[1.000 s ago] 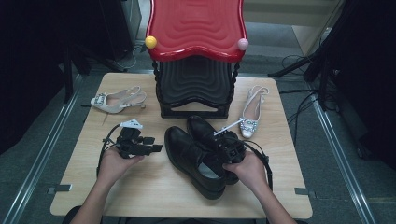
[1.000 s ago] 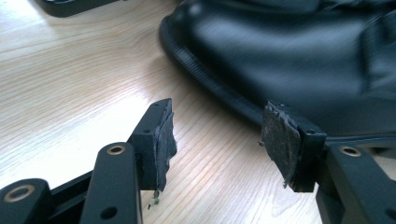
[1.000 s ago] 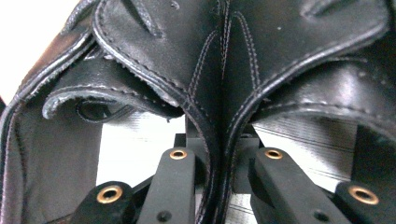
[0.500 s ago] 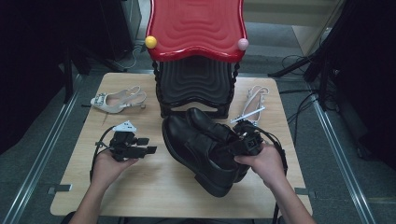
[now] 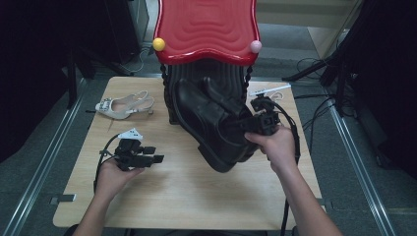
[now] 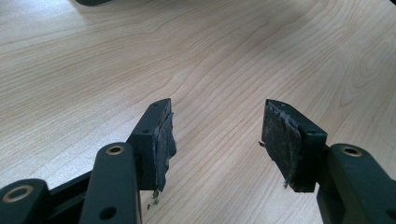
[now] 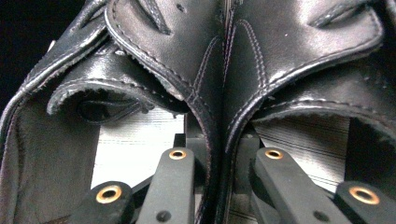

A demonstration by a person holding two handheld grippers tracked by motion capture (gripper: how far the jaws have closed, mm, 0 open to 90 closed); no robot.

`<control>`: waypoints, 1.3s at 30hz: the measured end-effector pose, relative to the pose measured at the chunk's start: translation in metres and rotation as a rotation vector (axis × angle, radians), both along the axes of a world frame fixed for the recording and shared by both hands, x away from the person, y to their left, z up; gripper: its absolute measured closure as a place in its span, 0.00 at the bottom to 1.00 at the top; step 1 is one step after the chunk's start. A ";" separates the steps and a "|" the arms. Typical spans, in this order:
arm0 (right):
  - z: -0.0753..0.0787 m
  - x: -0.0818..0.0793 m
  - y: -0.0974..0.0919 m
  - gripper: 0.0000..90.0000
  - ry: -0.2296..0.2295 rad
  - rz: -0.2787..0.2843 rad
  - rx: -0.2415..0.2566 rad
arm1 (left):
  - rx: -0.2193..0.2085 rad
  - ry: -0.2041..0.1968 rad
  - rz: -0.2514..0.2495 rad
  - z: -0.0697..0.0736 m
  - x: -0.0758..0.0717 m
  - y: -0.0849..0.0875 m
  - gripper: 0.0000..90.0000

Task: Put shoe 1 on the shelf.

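A pair of black leather shoes (image 5: 211, 123) hangs tilted above the wooden table (image 5: 187, 196), toes toward the black rack base. My right gripper (image 5: 256, 123) is shut on the pair. In the right gripper view, my right gripper (image 7: 219, 156) has one jaw inside each shoe, and the two inner walls of the shoes (image 7: 210, 70) are pinched together between them. My left gripper (image 5: 153, 153) lies low over the table at the left, open. In the left gripper view, my left gripper (image 6: 217, 135) has bare wood between its worn pads (image 6: 280, 135).
A stand with a red wavy top (image 5: 206, 29) and a black ribbed base (image 5: 192, 81) rises at the table's back, with a yellow ball (image 5: 158, 44) and a pink ball (image 5: 255, 46) on its corners. A silver sandal (image 5: 123, 105) lies back left, another (image 5: 269, 90) back right.
My right hand has lifted the pair of black shoes off the table and carried it up and toward the stand. The left hand has hardly moved.
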State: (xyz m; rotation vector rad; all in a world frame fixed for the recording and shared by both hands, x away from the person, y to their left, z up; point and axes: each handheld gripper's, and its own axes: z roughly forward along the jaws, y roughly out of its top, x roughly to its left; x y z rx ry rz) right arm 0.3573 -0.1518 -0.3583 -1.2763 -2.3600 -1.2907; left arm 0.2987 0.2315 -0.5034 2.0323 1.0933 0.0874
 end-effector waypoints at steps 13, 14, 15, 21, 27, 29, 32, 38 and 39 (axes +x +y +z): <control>0.004 0.045 0.039 0.92 -0.142 -0.260 0.014 | -0.006 0.007 -0.008 -0.001 0.001 0.000 0.48; 0.003 0.046 0.042 0.92 -0.160 -0.273 0.008 | -0.005 0.007 -0.008 -0.001 0.001 0.000 0.48; 0.003 0.047 0.044 0.92 -0.171 -0.290 0.006 | -0.006 0.008 -0.007 -0.001 0.001 0.000 0.48; -0.003 0.058 0.054 0.92 -0.205 -0.411 0.007 | -0.006 0.005 -0.011 -0.001 0.001 -0.001 0.48; -0.016 0.069 0.061 0.92 -0.187 -0.473 0.027 | -0.006 0.008 -0.015 -0.001 0.001 0.000 0.48; -0.021 0.071 0.064 0.92 -0.179 -0.481 0.040 | -0.006 0.009 -0.014 -0.002 0.001 -0.001 0.48; -0.021 0.070 0.072 0.91 -0.196 -0.499 0.008 | -0.006 0.012 -0.021 -0.002 0.002 -0.002 0.48; -0.021 0.071 0.081 0.91 -0.191 -0.553 0.011 | -0.008 0.010 -0.023 -0.001 0.001 -0.003 0.48; -0.021 0.072 0.081 0.91 -0.196 -0.555 0.010 | -0.008 0.011 -0.023 -0.001 0.001 -0.003 0.48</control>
